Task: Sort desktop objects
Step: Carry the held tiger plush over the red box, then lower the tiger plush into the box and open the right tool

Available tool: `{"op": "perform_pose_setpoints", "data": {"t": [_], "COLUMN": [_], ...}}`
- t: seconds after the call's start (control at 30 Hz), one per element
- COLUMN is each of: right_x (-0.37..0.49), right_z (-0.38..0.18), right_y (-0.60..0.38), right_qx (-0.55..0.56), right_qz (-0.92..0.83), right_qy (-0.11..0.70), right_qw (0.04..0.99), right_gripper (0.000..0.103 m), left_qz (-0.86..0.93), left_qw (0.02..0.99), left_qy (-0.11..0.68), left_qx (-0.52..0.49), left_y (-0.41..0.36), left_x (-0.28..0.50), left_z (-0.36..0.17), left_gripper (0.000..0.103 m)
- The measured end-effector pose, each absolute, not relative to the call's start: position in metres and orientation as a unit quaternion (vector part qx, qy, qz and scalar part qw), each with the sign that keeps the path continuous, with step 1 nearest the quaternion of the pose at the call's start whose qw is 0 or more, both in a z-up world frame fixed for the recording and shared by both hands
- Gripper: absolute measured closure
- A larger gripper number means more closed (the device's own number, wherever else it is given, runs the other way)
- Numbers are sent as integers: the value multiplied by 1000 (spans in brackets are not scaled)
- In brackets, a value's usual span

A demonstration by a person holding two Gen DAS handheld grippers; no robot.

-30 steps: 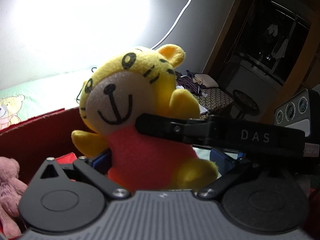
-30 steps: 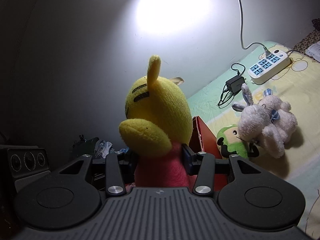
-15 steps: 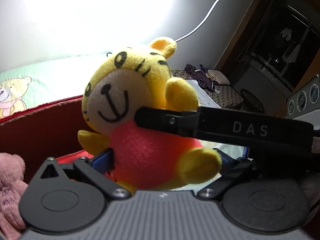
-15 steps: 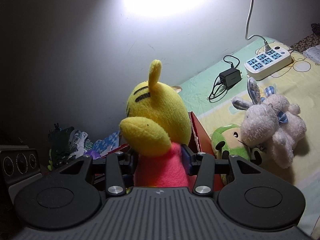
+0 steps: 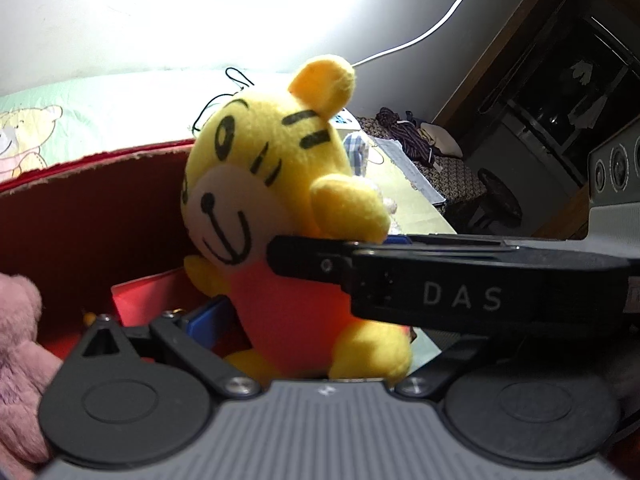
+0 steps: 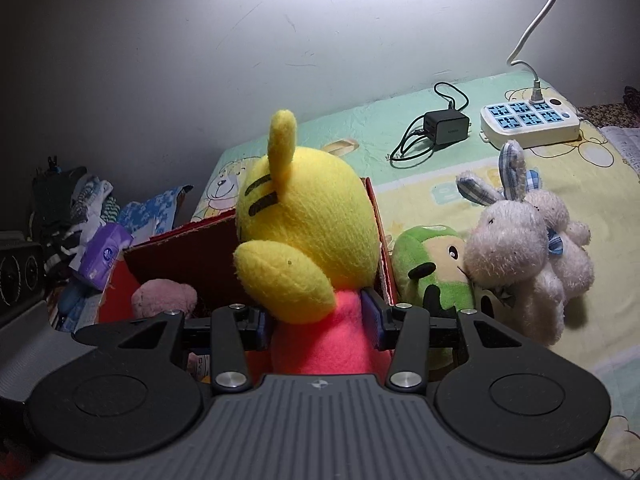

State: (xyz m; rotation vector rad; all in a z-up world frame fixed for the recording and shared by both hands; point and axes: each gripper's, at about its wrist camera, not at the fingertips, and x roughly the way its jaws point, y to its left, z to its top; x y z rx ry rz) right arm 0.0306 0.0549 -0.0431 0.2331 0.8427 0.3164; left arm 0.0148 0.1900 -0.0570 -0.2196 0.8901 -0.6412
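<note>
Your right tongs [image 6: 318,326] pinch the upright tiger plush [image 6: 308,240] by its pink belly, left tongs [image 5: 280,320] spread around it, the red box [image 6: 180,256] directly beneath.

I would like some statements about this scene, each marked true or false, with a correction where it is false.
1. The right tool is shut on the yellow tiger plush. True.
2. The tiger's body is blue. False: it is pink-red.
3. A pink plush lies inside the red box. True.
4. The white bunny plush is in the red box. False: it lies outside on the bedsheet, next to the green plush.
5. A white cable is plugged into the power strip. True.
6. The black charger sits on top of the power strip. False: it lies beside it on the sheet.
</note>
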Motion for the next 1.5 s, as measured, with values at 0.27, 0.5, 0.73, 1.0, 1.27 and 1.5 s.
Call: {"op": "perform_pose_setpoints", "data": {"t": [0.27,0.5,0.73,1.0,1.27,1.5], "right_x": [37,30,40,42,40,37], "right_z": [-48,-33,-39,-46,-52,-59], "right_y": [54,54,47,45,43,40], "right_qx": [119,104,124,130,130,134], "right_qz": [143,145,150,147,153,160], "right_qy": [434,365,363,369,365,354], "right_qw": [881,914,911,909,909,912], "right_gripper": [53,49,70,70,72,72], "left_qz": [-305,-302,-306,-303,-296,-293], "left_qw": [842,836,827,822,826,830], "left_qy": [431,439,449,460,462,461], "left_qx": [-112,-134,-145,-143,-130,-117], "left_y": [190,193,194,193,193,191], "left_x": [22,32,38,42,40,39], "left_z": [-64,-69,-76,-82,-83,-81], "left_gripper": [5,5,5,4,3,3]}}
